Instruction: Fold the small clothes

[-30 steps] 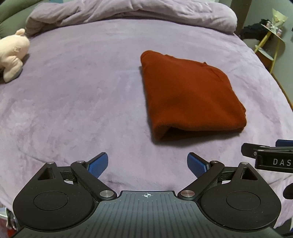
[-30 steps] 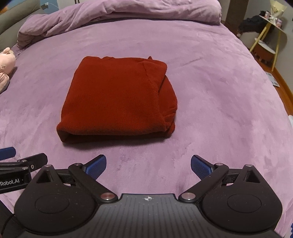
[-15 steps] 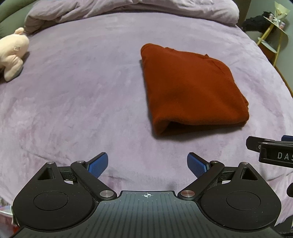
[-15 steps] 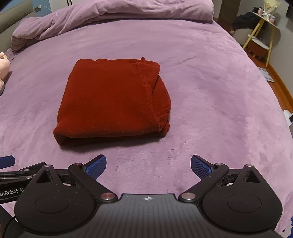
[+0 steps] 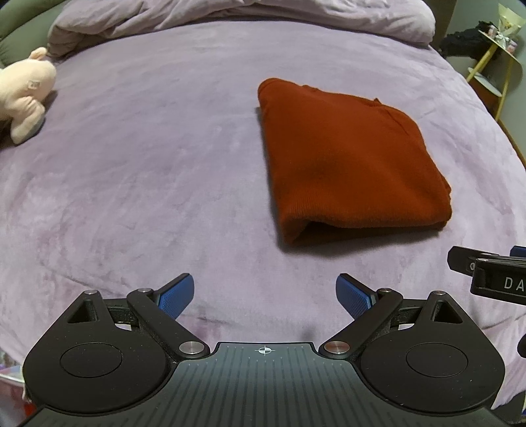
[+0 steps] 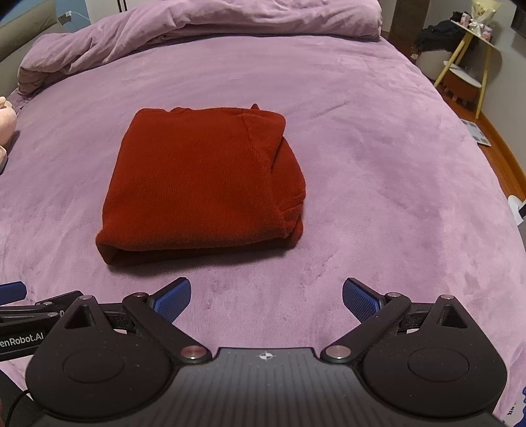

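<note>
A rust-red garment (image 5: 348, 161) lies folded into a thick rectangle on the purple bed cover (image 5: 148, 170). It also shows in the right wrist view (image 6: 200, 187), left of centre. My left gripper (image 5: 264, 295) is open and empty, held short of the garment's near left corner. My right gripper (image 6: 266, 297) is open and empty, held short of the garment's near edge. The right gripper's side shows at the right edge of the left wrist view (image 5: 493, 279). The left gripper's side shows at the left edge of the right wrist view (image 6: 23, 315).
A cream plush toy (image 5: 24, 95) lies at the bed's far left. A bunched purple duvet (image 6: 197, 29) runs along the head of the bed. A yellow-legged side table (image 6: 466, 56) stands off the bed at the far right, by the wooden floor.
Both grippers have drawn back a little from the folded garment and lifted slightly. Both stay open. The garment has not moved.
</note>
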`<state>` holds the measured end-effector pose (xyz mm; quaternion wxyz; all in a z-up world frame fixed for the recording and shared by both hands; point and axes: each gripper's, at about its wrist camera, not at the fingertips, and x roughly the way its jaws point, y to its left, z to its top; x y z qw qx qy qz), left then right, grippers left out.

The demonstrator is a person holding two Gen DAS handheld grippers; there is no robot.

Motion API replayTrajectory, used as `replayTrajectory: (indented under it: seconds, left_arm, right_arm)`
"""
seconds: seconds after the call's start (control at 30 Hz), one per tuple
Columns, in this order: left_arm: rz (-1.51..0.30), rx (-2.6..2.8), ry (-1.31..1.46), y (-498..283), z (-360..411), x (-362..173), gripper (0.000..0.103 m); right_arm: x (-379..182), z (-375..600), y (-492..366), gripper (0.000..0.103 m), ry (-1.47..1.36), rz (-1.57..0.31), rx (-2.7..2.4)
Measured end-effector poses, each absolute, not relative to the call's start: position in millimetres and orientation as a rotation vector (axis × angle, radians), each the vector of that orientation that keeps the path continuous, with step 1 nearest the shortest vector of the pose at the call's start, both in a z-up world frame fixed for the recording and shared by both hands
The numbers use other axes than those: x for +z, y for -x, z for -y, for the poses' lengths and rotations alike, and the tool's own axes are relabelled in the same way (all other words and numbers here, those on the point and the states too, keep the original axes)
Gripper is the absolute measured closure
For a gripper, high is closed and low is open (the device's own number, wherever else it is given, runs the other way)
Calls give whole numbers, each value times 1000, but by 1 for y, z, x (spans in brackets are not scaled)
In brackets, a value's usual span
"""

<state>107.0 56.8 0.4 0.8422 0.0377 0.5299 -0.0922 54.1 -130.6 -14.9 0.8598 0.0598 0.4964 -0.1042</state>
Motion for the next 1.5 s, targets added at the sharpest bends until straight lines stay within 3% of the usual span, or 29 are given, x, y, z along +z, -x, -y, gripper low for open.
replayTrajectory:
  seconds: [1.5]
  left_arm:
    - [-1110,-179,-101,-112,-48,4,6]
  right_arm:
    - [-16,135,-57,4,-105,-1035,-230]
